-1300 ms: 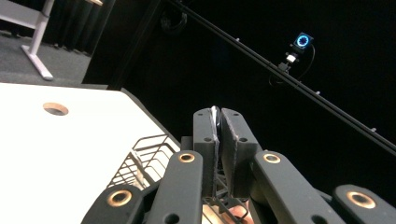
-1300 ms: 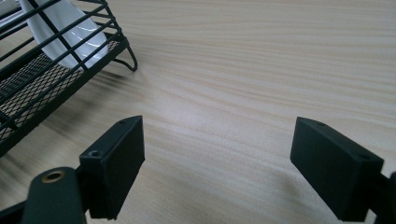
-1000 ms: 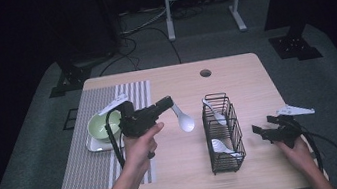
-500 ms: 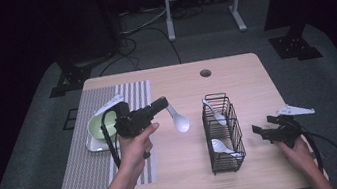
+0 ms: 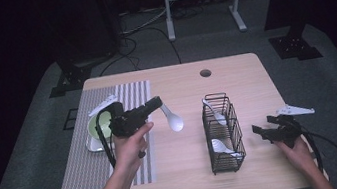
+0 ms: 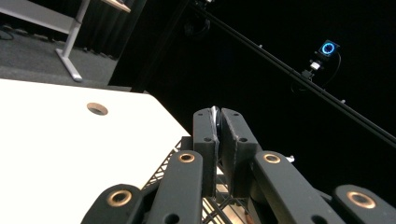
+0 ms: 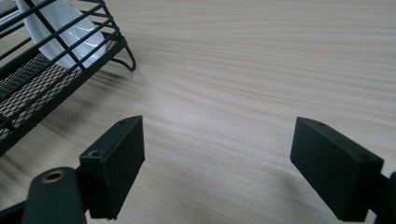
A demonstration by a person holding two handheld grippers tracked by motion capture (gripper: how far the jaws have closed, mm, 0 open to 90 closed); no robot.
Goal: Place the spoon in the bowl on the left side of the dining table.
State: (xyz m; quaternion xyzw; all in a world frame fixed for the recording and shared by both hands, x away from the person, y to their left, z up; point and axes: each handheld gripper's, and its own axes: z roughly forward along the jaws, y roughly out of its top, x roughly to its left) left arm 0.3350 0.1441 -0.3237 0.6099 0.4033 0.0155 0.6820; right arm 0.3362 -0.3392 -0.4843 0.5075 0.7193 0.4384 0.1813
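My left gripper hovers over the table's middle, left of the basket, shut on the handle of a white spoon whose bowl hangs toward the table. In the left gripper view the jaws pinch the spoon's thin pale handle. A black wire basket holds two white spoons, one leaning at its far end and one at its near end. My right gripper rests near the table's right edge, open, with bare wood between its jaws.
A green bowl sits on a striped mat at the table's left. A round hole is in the far part of the tabletop. The basket's corner lies just left of my right gripper.
My left gripper has drifted a little to the left with the spoon, away from the basket. The right gripper has not moved.
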